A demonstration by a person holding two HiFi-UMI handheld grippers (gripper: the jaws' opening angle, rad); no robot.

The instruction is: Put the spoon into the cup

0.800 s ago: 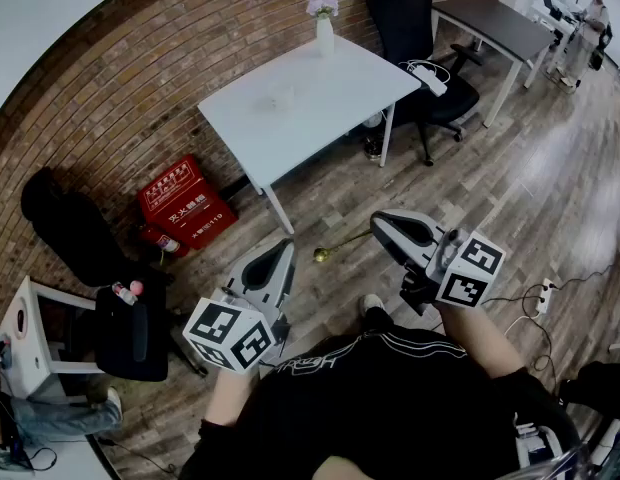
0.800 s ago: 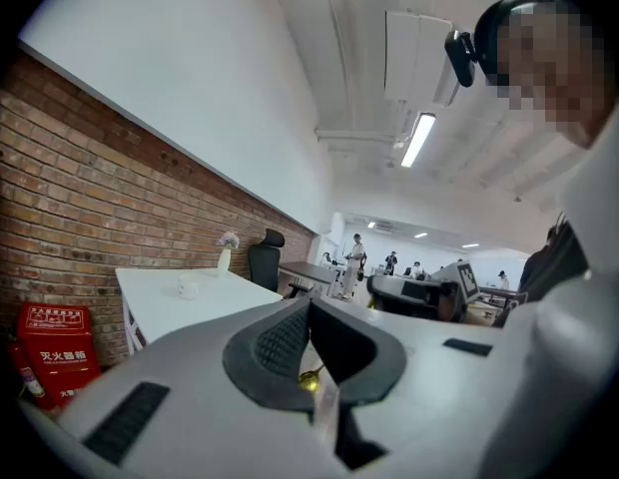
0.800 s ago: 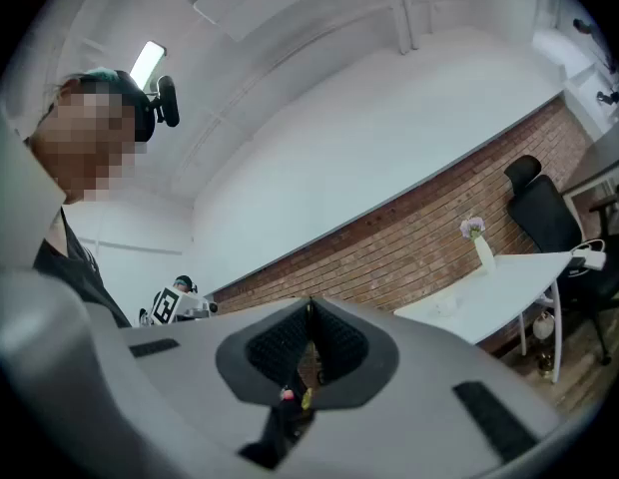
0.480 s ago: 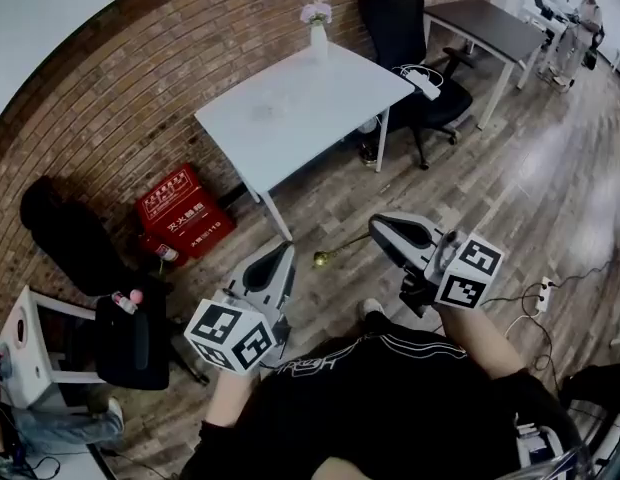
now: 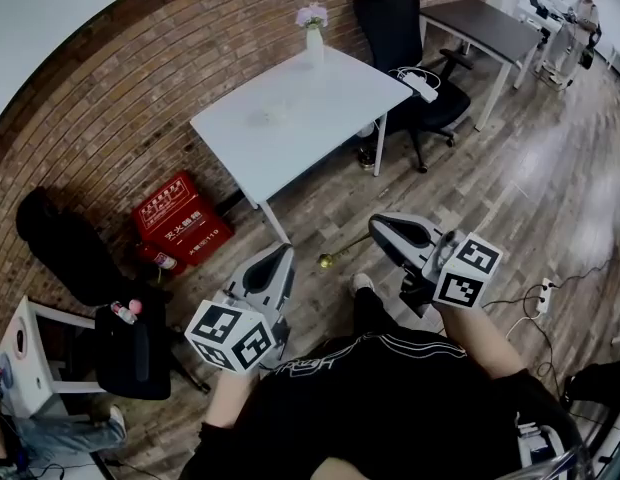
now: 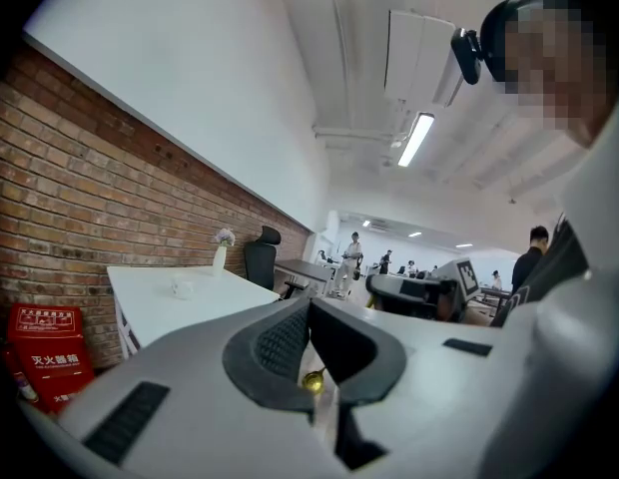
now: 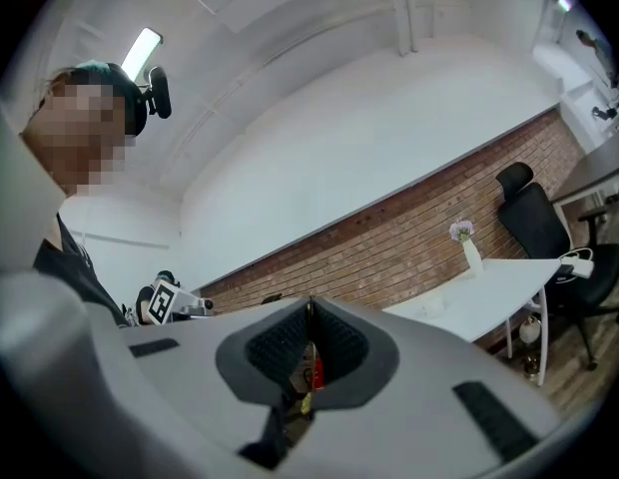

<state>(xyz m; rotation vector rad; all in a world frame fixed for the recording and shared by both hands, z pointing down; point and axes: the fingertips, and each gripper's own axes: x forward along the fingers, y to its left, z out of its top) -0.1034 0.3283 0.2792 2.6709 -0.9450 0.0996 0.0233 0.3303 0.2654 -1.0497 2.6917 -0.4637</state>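
Carrying now: my right fingers [image 5: 374, 227] are clamped shut on the spoon [image 5: 335, 254]; left fingers [image 5: 286, 249] are closed and empty. The cup [image 6: 182, 286] sits on the surface [image 5: 330, 88] well ahead, so I judge the next move is to get closer.

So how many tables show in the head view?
2: a white table by the brick wall, and a dark table at upper right beside the black chair. Others may be hidden past the right edge.

Bright indoor light from a ceiling strip [image 6: 416, 138], floor [image 5: 555, 163] glare, fisheye edges, perhaps slightly soft.
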